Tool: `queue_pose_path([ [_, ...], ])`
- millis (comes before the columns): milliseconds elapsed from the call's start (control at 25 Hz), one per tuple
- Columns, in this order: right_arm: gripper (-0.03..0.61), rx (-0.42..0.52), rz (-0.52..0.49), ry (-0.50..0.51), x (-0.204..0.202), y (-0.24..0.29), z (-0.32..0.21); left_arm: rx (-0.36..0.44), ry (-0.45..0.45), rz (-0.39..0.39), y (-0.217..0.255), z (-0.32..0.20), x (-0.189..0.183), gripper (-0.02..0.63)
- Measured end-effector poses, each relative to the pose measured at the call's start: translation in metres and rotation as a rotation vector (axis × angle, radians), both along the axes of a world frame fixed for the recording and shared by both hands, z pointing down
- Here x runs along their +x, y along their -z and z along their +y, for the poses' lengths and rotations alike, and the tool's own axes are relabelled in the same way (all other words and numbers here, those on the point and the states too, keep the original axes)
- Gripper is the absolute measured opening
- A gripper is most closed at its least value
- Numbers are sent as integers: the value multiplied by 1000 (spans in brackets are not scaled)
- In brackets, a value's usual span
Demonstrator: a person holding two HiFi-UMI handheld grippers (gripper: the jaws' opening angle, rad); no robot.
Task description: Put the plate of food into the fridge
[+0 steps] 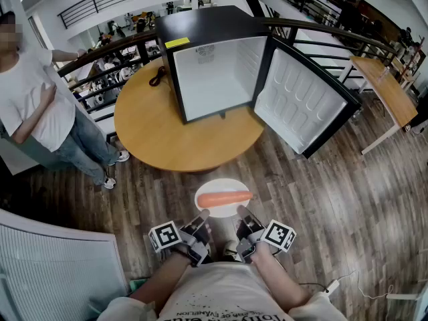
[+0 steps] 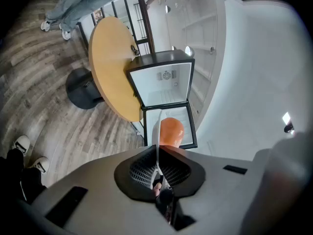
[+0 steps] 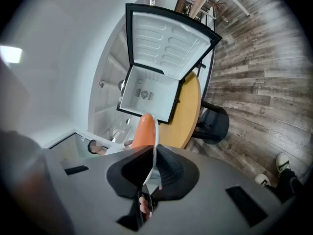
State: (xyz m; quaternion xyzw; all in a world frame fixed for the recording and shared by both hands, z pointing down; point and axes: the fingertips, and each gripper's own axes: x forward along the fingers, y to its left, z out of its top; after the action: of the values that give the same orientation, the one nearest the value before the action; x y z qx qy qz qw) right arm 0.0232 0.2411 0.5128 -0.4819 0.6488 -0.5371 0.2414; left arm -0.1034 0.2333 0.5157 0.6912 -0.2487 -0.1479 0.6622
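A white plate (image 1: 222, 196) with an orange carrot (image 1: 224, 198) on it hangs above the wooden floor, held level in front of me. My left gripper (image 1: 202, 217) is shut on the plate's near left rim and my right gripper (image 1: 241, 214) on its near right rim. In the left gripper view the plate edge (image 2: 157, 136) runs between the jaws with the carrot (image 2: 171, 130) beyond. The right gripper view shows the same rim (image 3: 155, 141) and carrot (image 3: 143, 131). The black mini fridge (image 1: 214, 59) stands on the round table (image 1: 167, 132), its door (image 1: 301, 102) swung open to the right, its white inside bare.
A person (image 1: 37, 105) in a white shirt stands at the left of the table. A black cable (image 1: 158, 77) lies on the tabletop beside the fridge. A railing (image 1: 107, 52) runs behind. A second wooden table (image 1: 384, 89) stands far right. A white panel (image 1: 53, 266) is at lower left.
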Motion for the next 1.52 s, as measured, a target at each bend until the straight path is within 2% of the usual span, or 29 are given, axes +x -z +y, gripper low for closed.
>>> queue_pose_path([
  [120, 37, 1, -15, -4, 0, 1, 0, 36, -7, 39, 15, -4, 8, 32],
  [320, 37, -13, -20, -9, 0, 0, 1, 37, -6, 59, 19, -4, 10, 32],
  [560, 37, 1, -40, -8, -3, 1, 1, 24, -2, 29, 11, -2, 5, 32],
  [760, 37, -28, -43, -16, -8, -2, 2, 34, -2, 57, 13, -4, 3, 32],
  [1040, 37, -27, -39, -24, -15, -2, 2, -1, -5, 5, 4, -3, -10, 32],
  [1200, 37, -23, -46, -35, -23, 1, -1, 26, -23, 48, 12, -8, -13, 32],
  [1360, 37, -18, -27, -49, -30, -1, -6, 5, -36, 13, 6, -13, -25, 32],
  [1520, 35, -21, -43, -72, -43, 2, -5, 25, -56, 34, 12, -17, -33, 32],
])
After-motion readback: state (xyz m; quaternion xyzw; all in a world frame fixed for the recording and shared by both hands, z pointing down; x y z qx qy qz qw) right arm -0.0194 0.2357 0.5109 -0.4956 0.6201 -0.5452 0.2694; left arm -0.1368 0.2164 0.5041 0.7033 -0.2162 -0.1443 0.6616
